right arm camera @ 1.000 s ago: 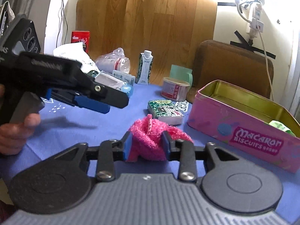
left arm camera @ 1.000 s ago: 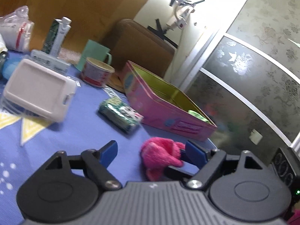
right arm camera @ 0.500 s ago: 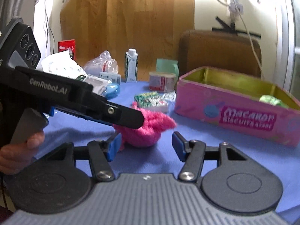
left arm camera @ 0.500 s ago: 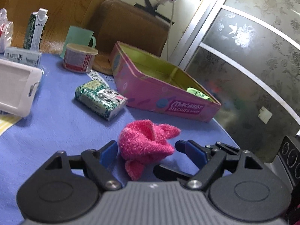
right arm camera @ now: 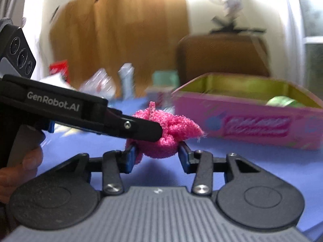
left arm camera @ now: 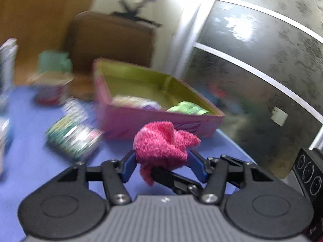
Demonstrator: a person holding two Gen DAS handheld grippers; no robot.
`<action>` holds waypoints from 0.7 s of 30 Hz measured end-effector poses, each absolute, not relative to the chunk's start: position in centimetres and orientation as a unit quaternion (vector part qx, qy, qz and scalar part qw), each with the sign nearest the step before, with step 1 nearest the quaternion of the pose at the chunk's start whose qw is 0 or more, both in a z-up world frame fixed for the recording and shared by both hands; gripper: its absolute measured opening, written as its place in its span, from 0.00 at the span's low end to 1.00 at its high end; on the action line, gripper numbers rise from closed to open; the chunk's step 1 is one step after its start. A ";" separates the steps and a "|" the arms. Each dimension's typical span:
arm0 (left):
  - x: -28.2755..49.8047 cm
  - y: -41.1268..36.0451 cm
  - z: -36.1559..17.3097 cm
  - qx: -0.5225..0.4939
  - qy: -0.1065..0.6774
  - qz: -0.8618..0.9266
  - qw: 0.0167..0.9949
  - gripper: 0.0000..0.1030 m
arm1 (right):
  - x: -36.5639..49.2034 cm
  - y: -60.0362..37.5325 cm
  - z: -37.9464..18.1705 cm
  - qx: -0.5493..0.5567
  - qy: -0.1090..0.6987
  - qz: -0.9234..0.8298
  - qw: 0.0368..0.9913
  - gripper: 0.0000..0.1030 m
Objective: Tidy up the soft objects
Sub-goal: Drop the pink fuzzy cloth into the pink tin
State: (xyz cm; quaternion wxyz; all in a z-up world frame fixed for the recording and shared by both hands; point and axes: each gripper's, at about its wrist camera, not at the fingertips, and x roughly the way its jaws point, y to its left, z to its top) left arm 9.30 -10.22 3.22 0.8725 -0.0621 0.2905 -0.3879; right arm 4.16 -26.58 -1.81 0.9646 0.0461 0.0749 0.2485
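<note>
A fluffy pink sock [left arm camera: 161, 147] is bunched between the blue pads of my left gripper [left arm camera: 161, 161], which is shut on it above the blue tablecloth. In the right wrist view the same sock [right arm camera: 161, 141] sits between the pads of my right gripper [right arm camera: 157, 157], which also closes on it. The left gripper's black finger [right arm camera: 129, 127] crosses in front of the sock from the left. The pink biscuit tin [left arm camera: 157, 104] stands open behind, with a green soft item [left arm camera: 187, 106] inside; the tin also shows at the right in the right wrist view [right arm camera: 252, 121].
A green patterned packet [left arm camera: 74, 135] lies left of the tin. A red-and-white cup [left arm camera: 50, 90], a mint mug [left arm camera: 54, 62] and a carton [right arm camera: 127, 80] stand at the back. A brown chair [left arm camera: 113, 38] is behind the table. The view is motion-blurred.
The right gripper opened half a second ago and has closed in on the sock again. The left gripper has shut on the sock. Both have moved closer to the tin.
</note>
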 end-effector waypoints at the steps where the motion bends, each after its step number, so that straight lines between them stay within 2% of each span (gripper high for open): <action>1: 9.7 -11.6 3.9 -0.049 0.280 -0.397 0.873 0.54 | 4.0 -27.2 -1.5 0.050 0.061 0.234 0.969 0.45; 8: 14.9 -20.5 6.5 -0.005 0.250 -0.445 0.860 0.55 | 6.6 -33.7 0.5 0.082 0.008 0.134 0.988 0.45; 11: 17.2 -23.9 5.9 0.012 0.259 -0.430 0.865 0.68 | 9.5 -36.5 1.0 0.100 0.011 0.103 0.990 0.46; 14: 18.5 -25.7 5.1 0.015 0.267 -0.395 0.879 0.71 | 13.0 -38.6 1.0 0.121 0.026 0.067 0.990 0.49; 17: 18.6 -25.2 4.7 -0.003 0.277 -0.389 0.879 0.74 | 15.4 -38.8 0.1 0.101 0.043 0.028 0.994 0.63; 21: 17.0 -23.6 4.9 0.008 0.255 -0.386 0.886 0.78 | 14.3 -38.4 -0.5 0.104 0.024 0.034 0.994 0.67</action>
